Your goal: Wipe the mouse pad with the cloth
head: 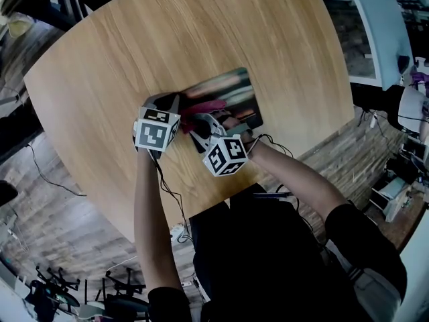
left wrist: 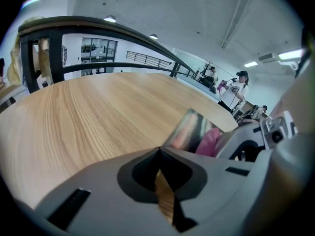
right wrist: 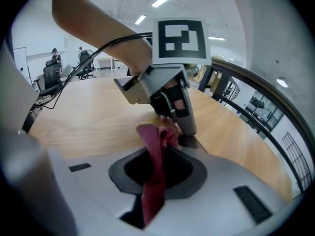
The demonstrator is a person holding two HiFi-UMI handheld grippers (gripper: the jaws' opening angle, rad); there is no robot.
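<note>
While the right gripper [right wrist: 156,162], nearest the person, is clamping its jaws on the crumpled pink-red cloth [right wrist: 158,134], a tuft of that cloth is sticking up past the tips. The rest is trailing down between the jaws. In the head view the cloth is lying over the near left part of the dark rectangular mouse pad with its glossy, blurred print [head: 231,89].

Just beyond, the left gripper [left wrist: 160,154] is holding its jaws together with nothing between them; only wood grain is showing through the slit below the tips. From the right gripper view its tips seem to be bearing down at the pad's near left corner, though actual contact is hard to confirm. The pad itself is sitting near the person's edge of the round, light wooden table [head: 201,32], which is stretching away bare behind it.

Several things could go wrong from here:

- **Collision:** the two grippers are working very near each other, so a wide stroke could knock the right one into the left.
- **Pad sliding:** if the left one is not really pinning the corner, the pad could skid on the smooth wood or drift off the near edge.
- **Poor wiping:** the bunched cloth could slip out under drag, or the hard jaw tips could scrape the print.

Counted: two grippers, two marker cubes, one cloth, one mouse pad, one table.
</note>
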